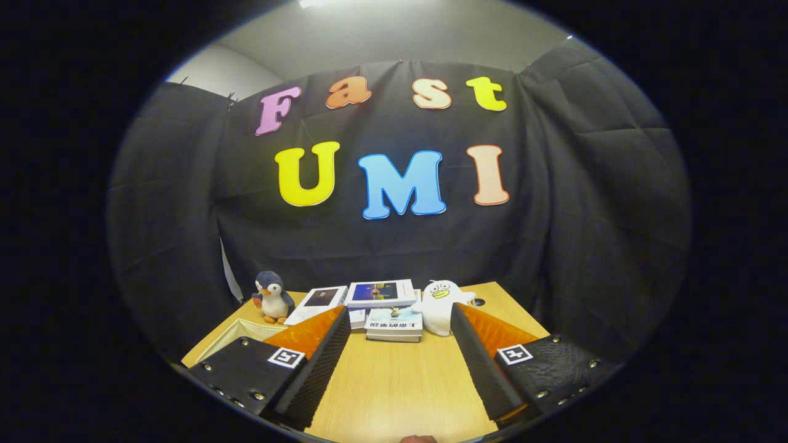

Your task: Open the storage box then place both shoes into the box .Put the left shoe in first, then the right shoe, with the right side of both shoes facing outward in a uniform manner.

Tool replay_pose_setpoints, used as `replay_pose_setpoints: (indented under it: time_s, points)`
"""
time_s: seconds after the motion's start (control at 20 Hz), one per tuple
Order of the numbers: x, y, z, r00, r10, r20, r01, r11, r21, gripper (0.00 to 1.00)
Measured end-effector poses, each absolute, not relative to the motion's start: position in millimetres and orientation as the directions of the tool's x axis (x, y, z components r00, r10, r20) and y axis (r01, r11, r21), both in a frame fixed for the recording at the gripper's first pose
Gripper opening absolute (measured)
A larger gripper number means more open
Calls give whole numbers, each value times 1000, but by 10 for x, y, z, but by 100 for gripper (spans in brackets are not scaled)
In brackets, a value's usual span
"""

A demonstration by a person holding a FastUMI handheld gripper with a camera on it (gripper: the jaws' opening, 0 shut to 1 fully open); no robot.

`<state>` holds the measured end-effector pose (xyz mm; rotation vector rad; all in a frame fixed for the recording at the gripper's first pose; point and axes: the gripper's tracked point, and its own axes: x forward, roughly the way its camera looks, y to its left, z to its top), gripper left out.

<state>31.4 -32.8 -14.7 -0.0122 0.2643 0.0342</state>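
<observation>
My gripper (pixel 400 315) is open above a wooden table (pixel 394 387), its two fingers spread wide with bare tabletop between them. A pale cream panel (pixel 237 335), perhaps the edge of a box, sits at the table's left side and is partly hidden behind the left finger (pixel 311 363). I cannot tell what it is.
At the far end of the table, just beyond the fingertips, lie a few stacked books (pixel 385 304). A small penguin plush (pixel 274 298) stands to their left and a white duck plush (pixel 440 304) to their right. The black cloth wall hangs close behind.
</observation>
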Motion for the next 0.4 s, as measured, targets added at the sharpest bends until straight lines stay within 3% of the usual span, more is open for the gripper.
replay_pose_setpoints:
  time_s: [0.4]
  points:
    - [302, -320, -73, 976, 58, -209, -62, 998, -13, 98]
